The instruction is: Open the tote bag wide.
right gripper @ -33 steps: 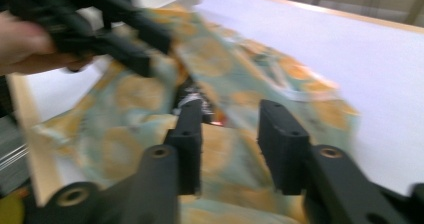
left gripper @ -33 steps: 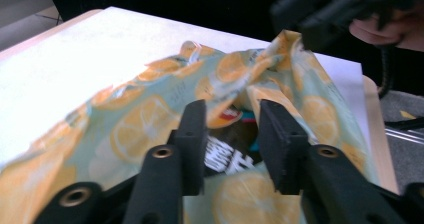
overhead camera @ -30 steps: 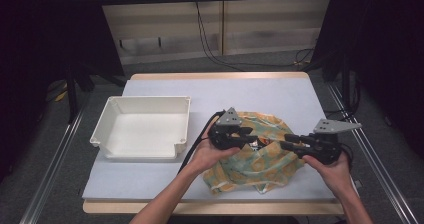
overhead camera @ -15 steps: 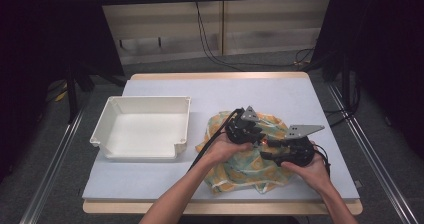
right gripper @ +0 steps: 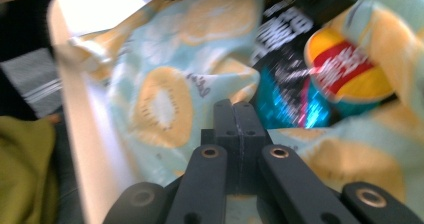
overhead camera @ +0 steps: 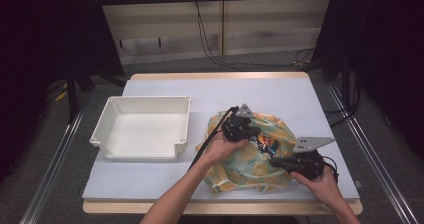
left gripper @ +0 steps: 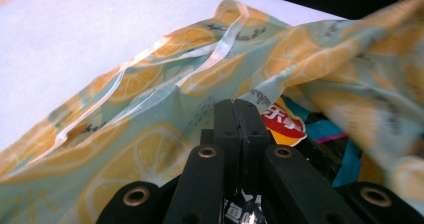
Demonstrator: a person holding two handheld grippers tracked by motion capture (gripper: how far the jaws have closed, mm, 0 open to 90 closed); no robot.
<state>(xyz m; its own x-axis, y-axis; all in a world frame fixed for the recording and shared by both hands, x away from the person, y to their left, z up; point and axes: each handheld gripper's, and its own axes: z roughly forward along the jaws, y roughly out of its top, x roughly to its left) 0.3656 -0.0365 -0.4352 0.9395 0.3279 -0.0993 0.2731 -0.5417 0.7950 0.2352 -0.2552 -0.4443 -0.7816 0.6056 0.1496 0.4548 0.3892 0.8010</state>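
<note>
Left gripper (overhead camera: 252,132): jaws just closed, pressed together at the rim of the lemon-print bag (overhead camera: 250,159); whether fabric is pinched cannot be told. Right gripper (overhead camera: 276,161): jaws likewise just closed, together at the bag's near edge. Bag: crumpled on table (overhead camera: 160,179), right of the white bin (overhead camera: 142,129), snack packets (left gripper: 285,121) showing inside.

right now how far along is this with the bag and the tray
Early stage. Done: both grippers have reached the lemon-print bag, the left gripper at its opening, the right gripper at its near side, and both have just closed, jaws together against the fabric. In hand: working the bag open; a snack packet shows inside. Left, as I judge: the packet is not out, and the white tray holds nothing yet.
</note>
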